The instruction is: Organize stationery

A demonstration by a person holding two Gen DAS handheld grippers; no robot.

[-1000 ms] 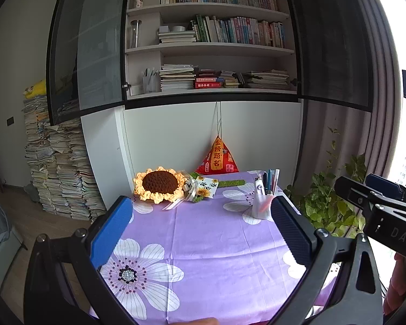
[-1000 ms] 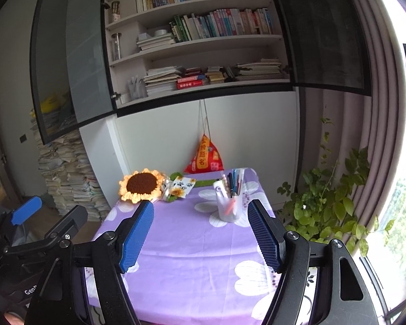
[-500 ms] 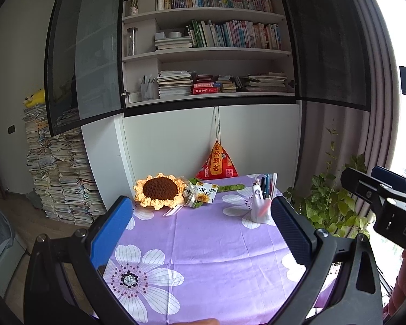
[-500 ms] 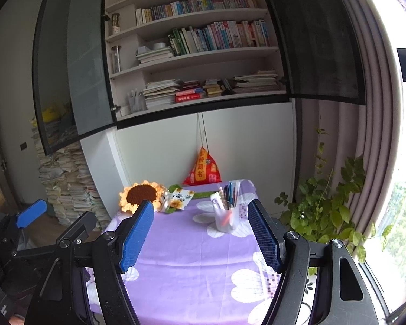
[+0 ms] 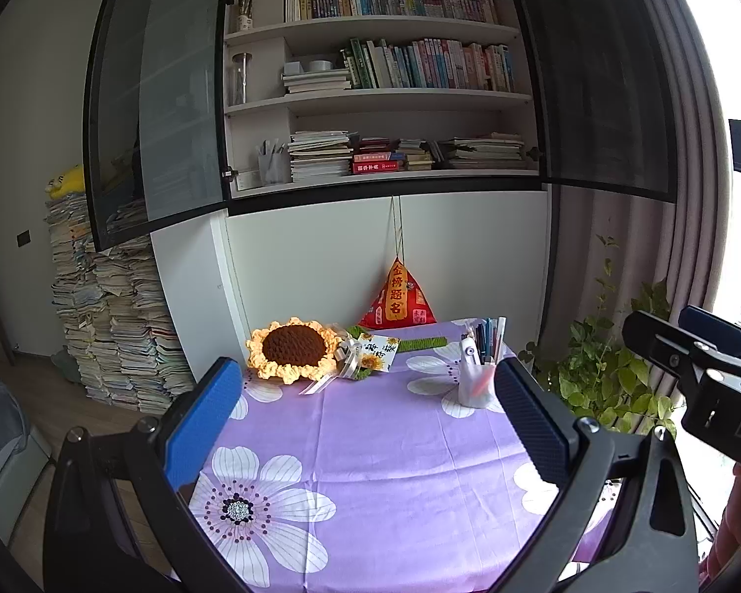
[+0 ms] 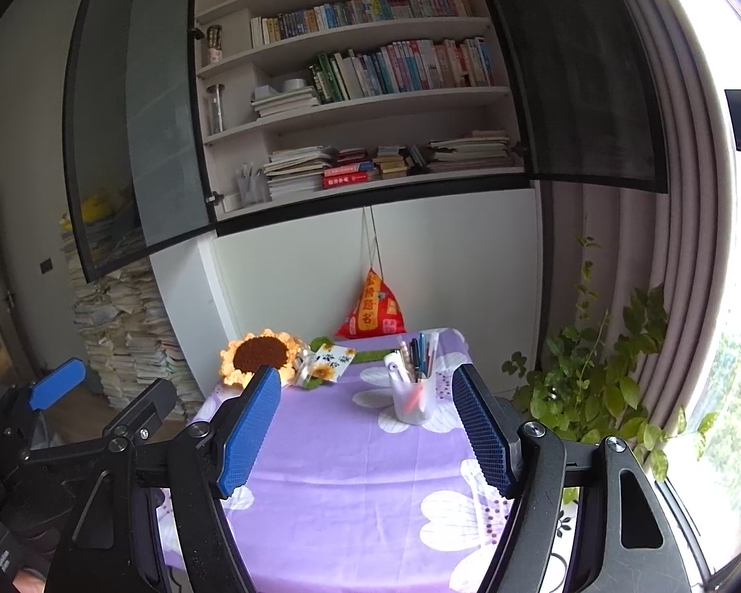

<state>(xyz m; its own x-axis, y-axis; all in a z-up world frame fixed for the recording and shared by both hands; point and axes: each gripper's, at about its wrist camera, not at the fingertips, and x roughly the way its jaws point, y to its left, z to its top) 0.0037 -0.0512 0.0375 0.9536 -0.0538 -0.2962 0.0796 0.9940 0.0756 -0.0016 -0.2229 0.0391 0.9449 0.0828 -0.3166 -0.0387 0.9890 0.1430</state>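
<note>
A white pen cup [image 5: 476, 385] full of pens stands at the far right of a table with a purple flowered cloth [image 5: 395, 454]; it also shows in the right wrist view [image 6: 414, 398]. My left gripper [image 5: 370, 420] is open and empty, held above the near part of the table. My right gripper [image 6: 365, 425] is open and empty, also above the near edge, well short of the cup. Each gripper shows at the edge of the other's view.
A crocheted sunflower [image 5: 293, 348] with a small card [image 5: 379, 351] and a red pyramid pouch [image 5: 397, 299] sit at the table's back. Open bookshelves [image 5: 385, 99] hang above. Paper stacks [image 5: 108, 321] stand left, a plant [image 6: 597, 370] right.
Both grippers have drawn back and risen, so the table looks farther and more of the shelves shows. Both stay open.
</note>
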